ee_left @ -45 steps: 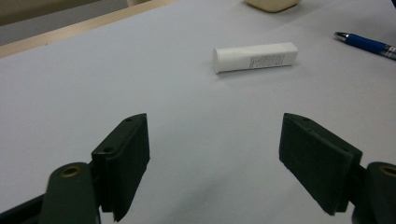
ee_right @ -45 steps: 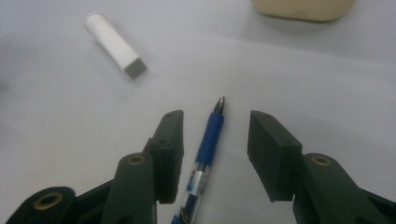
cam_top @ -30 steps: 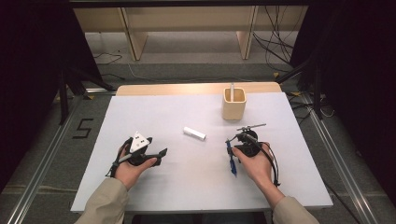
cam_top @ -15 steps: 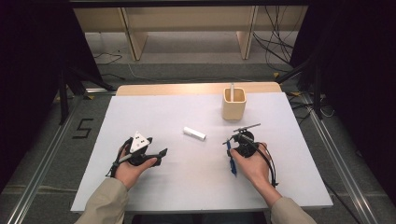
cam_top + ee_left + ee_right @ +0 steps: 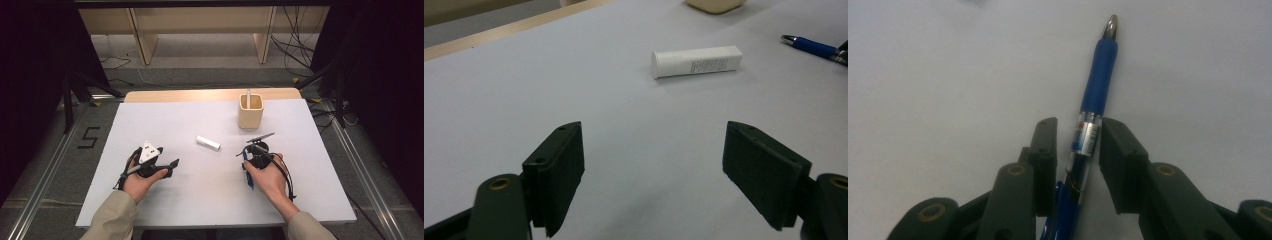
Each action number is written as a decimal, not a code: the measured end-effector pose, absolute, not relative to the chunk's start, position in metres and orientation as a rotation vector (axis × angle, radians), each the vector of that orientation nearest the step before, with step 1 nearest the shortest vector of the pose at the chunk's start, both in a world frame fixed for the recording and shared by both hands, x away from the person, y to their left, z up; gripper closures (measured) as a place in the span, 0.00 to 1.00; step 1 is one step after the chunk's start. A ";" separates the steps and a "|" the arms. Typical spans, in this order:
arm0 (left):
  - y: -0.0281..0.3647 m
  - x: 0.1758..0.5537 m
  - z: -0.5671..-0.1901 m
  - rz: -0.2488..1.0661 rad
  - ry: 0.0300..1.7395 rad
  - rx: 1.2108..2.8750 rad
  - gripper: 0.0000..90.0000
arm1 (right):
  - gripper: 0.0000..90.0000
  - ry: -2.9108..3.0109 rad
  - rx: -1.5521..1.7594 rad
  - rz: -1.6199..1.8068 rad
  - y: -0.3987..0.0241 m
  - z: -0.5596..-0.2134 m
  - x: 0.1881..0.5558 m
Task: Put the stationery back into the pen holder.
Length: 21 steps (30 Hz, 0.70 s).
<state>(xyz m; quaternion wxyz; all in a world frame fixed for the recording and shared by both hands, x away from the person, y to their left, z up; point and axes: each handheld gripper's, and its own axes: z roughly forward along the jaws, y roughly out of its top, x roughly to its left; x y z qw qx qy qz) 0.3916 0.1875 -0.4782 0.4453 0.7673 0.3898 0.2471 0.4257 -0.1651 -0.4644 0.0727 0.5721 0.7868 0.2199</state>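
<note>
White paper covers the tabletop in the high view. Toward the near right corner the right gripper sits in the person's right hand with a blue pen in it, the pen running back toward the near edge beside the palm. At this size the jaw tips are hard to make out, so how they meet the pen is unclear from above. Toward the near left corner the left gripper rests in the left hand, pointing toward the middle of the tabletop. A white tube lies flat near the centre, well apart from both grippers. A beige cup stands near the far edge, right of centre.

From the left gripper view, the jaws stand wide apart with nothing between them, only bare tabletop. The white tube lies on its side farther off, and the tip end of the blue pen shows at the right edge.

From the right gripper view, the jaws have just been closing and are now narrow, with the blue pen between them: the right pad touches the clear barrel, the left pad sits just beside it. The pen's metal tip points away over the tabletop.
</note>
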 end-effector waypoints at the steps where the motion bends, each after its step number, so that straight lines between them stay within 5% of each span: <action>1: 0.188 0.392 -0.478 0.613 0.965 1.902 0.27 | 0.77 2.361 1.719 0.655 -0.165 -0.464 0.425; 21: 0.188 0.392 -0.478 0.613 0.966 1.900 0.27 | 0.80 2.349 1.704 0.531 -0.154 -0.463 0.427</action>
